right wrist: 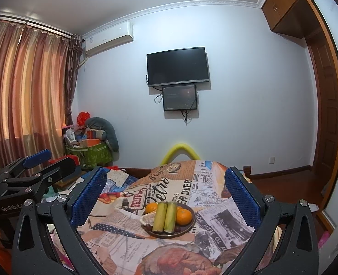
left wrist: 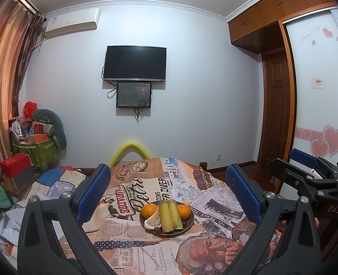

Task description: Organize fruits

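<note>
Above the fruit plate [left wrist: 190,225], both grippers' jaws gape wide, empty.

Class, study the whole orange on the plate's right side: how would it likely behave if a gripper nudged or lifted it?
The orange looks round, so it would probably roll if nudged. It sits near the plate rim, so it might roll off. Its skin looks smooth, perhaps slippery.

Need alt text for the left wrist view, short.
An open left claw frames a brown plate of two oranges, two green stalks and a peeled segment on a newspaper-print bedspread. A wall TV hangs beyond.
</note>
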Demonstrator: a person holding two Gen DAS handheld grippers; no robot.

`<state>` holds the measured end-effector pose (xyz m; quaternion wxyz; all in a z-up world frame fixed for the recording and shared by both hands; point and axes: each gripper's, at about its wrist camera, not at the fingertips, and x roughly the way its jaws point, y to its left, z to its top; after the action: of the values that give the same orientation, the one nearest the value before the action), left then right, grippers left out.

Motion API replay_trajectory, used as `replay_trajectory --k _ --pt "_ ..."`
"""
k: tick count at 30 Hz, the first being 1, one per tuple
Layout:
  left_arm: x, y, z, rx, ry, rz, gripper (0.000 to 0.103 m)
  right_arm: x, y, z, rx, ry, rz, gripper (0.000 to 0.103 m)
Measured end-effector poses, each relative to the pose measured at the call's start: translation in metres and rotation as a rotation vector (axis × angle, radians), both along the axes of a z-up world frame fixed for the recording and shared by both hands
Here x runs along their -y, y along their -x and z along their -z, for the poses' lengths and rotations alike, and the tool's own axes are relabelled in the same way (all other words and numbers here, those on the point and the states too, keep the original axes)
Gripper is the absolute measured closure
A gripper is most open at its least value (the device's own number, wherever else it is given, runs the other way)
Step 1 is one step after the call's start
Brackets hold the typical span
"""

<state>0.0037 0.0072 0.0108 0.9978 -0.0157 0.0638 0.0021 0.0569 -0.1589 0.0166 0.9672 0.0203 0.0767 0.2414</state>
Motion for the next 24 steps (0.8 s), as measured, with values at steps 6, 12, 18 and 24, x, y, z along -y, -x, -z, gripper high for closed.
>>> replay_trajectory --k 6,12,18,24 --pt "0.0004 -0.0001 0.0003 0.000 0.001 0.000 0.000 0.0002 0.0004 -0.0009 0.002 -0.002 0.000 0.000" --pt "0.0028 -0.0017 -0.0019 0.002 -0.004 0.003 0.000 0.0009 0.0011 -0.0021 0.003 -0.004 0.002 0.000" --pt "0.0044 -0.0033 -0.0022 0.001 -0.004 0.011 0.000 0.0019 0.0030 -0.0026 0.005 -0.007 0.003 0.000" --pt "0.0048 -0.0027 -0.0023 -0.004 -0.004 0.017 0.000 0.0019 0.0031 -0.0028 0.005 -0.007 0.003 0.000"
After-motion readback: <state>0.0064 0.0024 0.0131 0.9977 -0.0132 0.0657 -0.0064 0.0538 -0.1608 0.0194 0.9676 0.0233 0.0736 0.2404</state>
